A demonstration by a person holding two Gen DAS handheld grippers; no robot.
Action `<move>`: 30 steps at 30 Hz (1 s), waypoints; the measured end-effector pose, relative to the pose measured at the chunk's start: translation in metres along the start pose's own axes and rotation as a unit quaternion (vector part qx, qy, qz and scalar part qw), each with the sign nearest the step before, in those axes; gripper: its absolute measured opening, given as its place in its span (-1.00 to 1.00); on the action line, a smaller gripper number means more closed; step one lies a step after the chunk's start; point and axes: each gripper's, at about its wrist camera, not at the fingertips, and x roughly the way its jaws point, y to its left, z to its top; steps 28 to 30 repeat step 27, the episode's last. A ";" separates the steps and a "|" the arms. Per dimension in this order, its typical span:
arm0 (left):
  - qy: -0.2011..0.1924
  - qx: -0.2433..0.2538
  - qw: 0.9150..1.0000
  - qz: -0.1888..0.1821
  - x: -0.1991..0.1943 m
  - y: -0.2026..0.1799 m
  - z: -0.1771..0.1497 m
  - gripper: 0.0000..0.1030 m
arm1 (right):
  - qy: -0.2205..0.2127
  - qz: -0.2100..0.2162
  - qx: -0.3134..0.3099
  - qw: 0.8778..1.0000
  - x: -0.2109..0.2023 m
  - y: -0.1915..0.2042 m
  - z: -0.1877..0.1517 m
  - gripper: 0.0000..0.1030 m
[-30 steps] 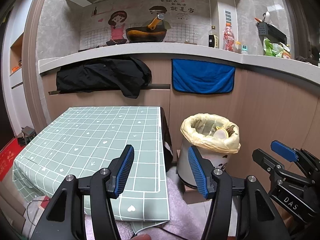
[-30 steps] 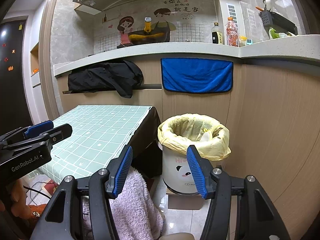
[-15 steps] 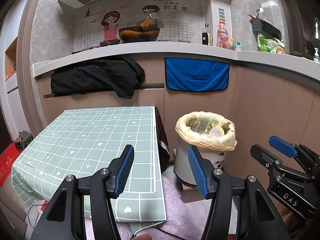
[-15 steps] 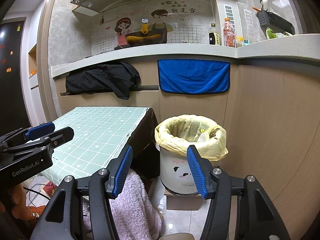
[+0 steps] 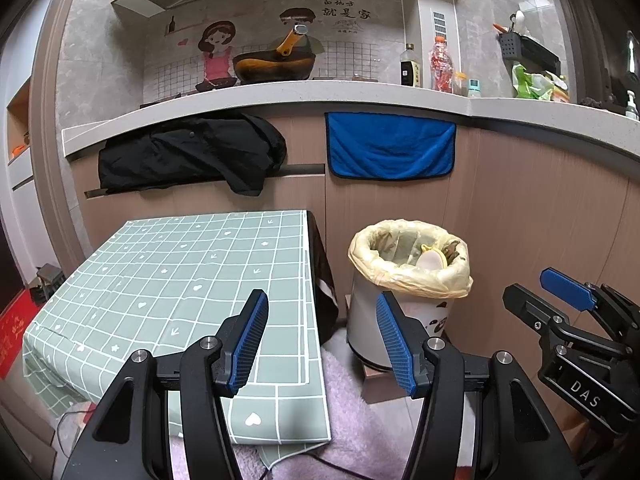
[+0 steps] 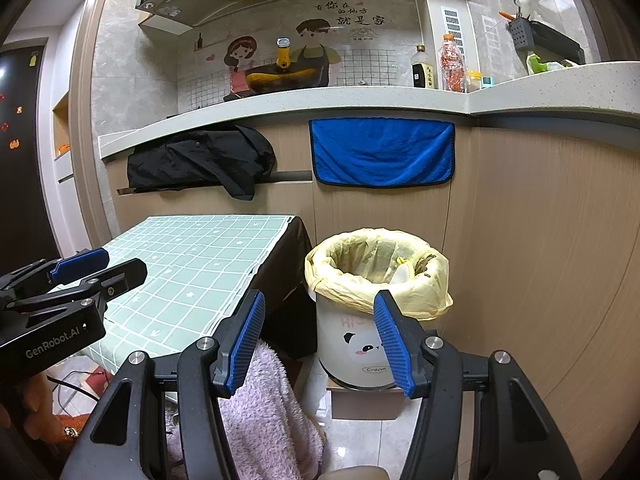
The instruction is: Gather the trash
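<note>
At the far left of the right wrist view the left gripper [image 6: 100, 266] reaches in over the edge of the table [image 6: 192, 264], which wears a green checked cloth. In the left wrist view the same table [image 5: 168, 280] fills the lower left. Above it, in the upper left of both views, a black jacket [image 5: 188, 156] hangs from the counter [image 5: 280, 92]. A blue towel [image 5: 390, 146] hangs to its right, at upper centre. A fluffy lilac cloth [image 6: 260, 412] lies at bottom centre, below the table edge. Right of centre the bin [image 6: 360, 344] stands on a small box [image 6: 364, 400], apart from the table; its yellow bag [image 6: 332, 280] folds over the rim, and the trash [image 5: 432, 258] lies inside. Both grippers' fingers are spread wide with nothing between them. The right gripper [image 5: 532, 296] enters at the lower right of the left wrist view.
</note>
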 end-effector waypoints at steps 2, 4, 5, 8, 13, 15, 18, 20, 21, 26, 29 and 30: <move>0.000 0.000 1.000 0.000 0.000 0.000 0.000 0.11 | 0.000 0.000 0.000 1.000 0.000 0.000 0.000 0.05; 0.000 0.000 1.000 0.000 0.000 -0.001 0.000 0.11 | 0.000 0.000 -0.001 1.000 0.000 0.000 0.000 0.05; 0.000 0.000 1.000 0.000 0.000 0.000 0.000 0.11 | 0.000 0.000 -0.001 1.000 0.000 -0.001 0.000 0.05; 0.000 0.000 1.000 -0.001 0.000 -0.001 0.000 0.11 | 0.000 0.000 0.000 1.000 0.000 0.000 0.000 0.05; 0.000 0.005 1.000 -0.005 0.000 -0.001 -0.001 0.11 | 0.000 -0.002 -0.001 1.000 0.000 -0.001 0.000 0.05; 0.001 0.006 1.000 -0.005 0.000 -0.002 -0.002 0.11 | 0.000 -0.003 0.000 1.000 0.000 -0.002 -0.001 0.05; 0.002 0.006 1.000 -0.008 0.001 -0.001 -0.002 0.11 | 0.001 -0.004 0.001 1.000 0.001 -0.005 -0.002 0.05; 0.004 0.008 1.000 -0.008 0.001 0.000 -0.002 0.11 | 0.001 -0.003 0.001 1.000 0.001 -0.007 -0.002 0.05; 0.004 0.008 1.000 -0.008 0.002 0.000 -0.002 0.11 | 0.002 -0.002 0.000 1.000 0.001 -0.006 -0.002 0.05; 0.002 0.009 1.000 -0.014 0.002 0.000 -0.001 0.11 | 0.005 -0.002 0.002 1.000 0.004 -0.010 -0.004 0.05; 0.003 0.010 1.000 -0.014 0.004 0.001 0.000 0.11 | 0.005 -0.002 0.002 1.000 0.005 -0.009 -0.003 0.06; 0.003 0.010 1.000 -0.014 0.004 0.001 0.000 0.11 | 0.005 -0.002 0.002 1.000 0.005 -0.009 -0.003 0.06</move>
